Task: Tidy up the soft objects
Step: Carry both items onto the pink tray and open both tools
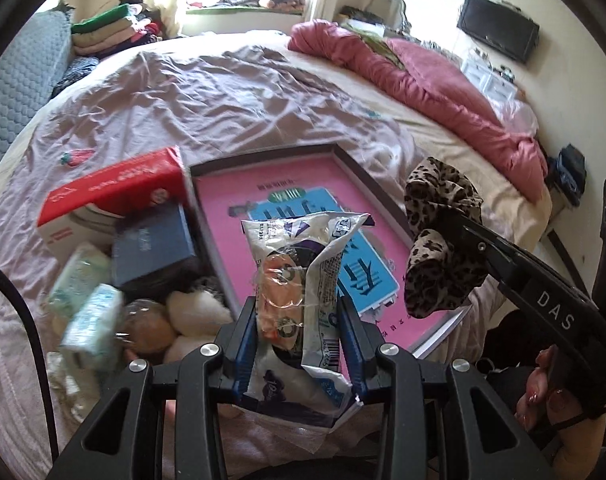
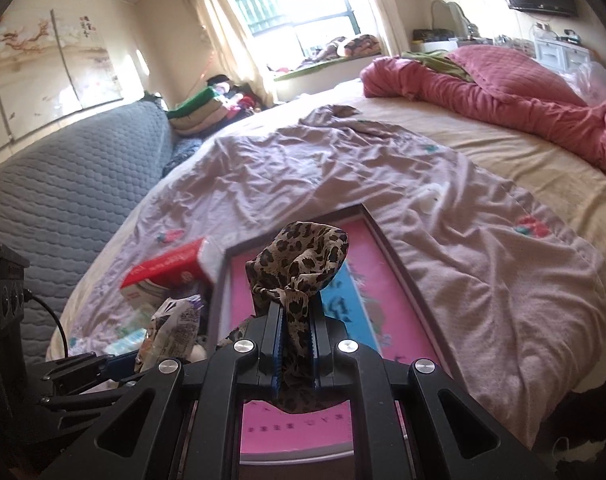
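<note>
Left edge of the bed (image 1: 231, 92), on the wrinkled mauve cotton sheet (image 1: 207, 100): a loose pile. Red-and-white cardboard carton (image 1: 111, 192), long axis running toward the pink tray; a navy rectangular box (image 1: 153, 242) just below it, touching. Nearer the bed's front edge, pale green-white soft tissue packs (image 1: 89, 316), blurred, and rounded cream plush balls (image 1: 197, 308).

Left gripper (image 1: 299, 336): black frame, blue-padded fingers, closed narrow on a crinkled white plastic packet with purple and orange print (image 1: 303, 264). The packet stands upright, long axis pointing away from the camera, its top over the tray's near left part. Glossy, creased film; one end hangs below the jaws.

Centre: flat rectangular tray with a dark frame and pink printed floor with a blue panel (image 1: 223, 216), lying on the sheet, long axis running toward the far edge.

Right gripper (image 2: 296, 344): pads pressed nearly together, pinching a leopard-print fabric scrunchie (image 2: 299, 258). Thin, silky, gathered cloth, bunched in a puff above the fingertips, a tail drooping below. It is held in the air over the tray's right half.

Far right corner of the bed: a rumpled rose-pink quilted duvet (image 2: 503, 80).
</note>
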Available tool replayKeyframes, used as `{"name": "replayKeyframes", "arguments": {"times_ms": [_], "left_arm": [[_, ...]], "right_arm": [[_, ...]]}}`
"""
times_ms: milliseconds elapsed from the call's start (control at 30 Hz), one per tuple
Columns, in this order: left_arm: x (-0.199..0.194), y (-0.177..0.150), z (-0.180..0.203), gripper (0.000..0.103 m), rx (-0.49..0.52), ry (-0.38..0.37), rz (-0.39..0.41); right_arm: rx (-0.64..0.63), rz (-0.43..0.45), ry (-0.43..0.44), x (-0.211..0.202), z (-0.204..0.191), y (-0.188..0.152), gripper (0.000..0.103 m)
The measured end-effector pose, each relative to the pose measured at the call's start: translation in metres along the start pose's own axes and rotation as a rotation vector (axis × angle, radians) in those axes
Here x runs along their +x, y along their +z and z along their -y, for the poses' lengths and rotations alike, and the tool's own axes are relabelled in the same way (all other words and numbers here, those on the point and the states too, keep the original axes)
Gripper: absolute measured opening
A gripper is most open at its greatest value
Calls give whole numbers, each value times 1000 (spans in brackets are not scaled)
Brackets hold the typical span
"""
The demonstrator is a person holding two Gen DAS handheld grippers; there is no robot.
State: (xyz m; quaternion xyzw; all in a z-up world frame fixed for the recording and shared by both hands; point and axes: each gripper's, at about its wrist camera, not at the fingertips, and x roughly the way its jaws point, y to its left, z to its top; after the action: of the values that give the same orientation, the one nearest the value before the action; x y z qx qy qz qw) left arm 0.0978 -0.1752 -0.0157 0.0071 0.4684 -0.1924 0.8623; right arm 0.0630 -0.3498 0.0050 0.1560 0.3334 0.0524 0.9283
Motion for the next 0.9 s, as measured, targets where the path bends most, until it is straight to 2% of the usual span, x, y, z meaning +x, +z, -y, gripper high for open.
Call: {"name": "replayKeyframes", "arguments": {"times_ms": [200, 500, 900], "left_arm": [[28, -8, 10, 39, 17, -3, -64], [53, -13, 15, 39, 21, 2, -120], [72, -21, 23, 39, 39, 13, -150]], "right_arm": [[13, -51, -43, 18, 16, -14, 11], [39, -128, -93, 43, 37, -30, 11], [47, -174, -127, 57, 49, -41, 12]]}}
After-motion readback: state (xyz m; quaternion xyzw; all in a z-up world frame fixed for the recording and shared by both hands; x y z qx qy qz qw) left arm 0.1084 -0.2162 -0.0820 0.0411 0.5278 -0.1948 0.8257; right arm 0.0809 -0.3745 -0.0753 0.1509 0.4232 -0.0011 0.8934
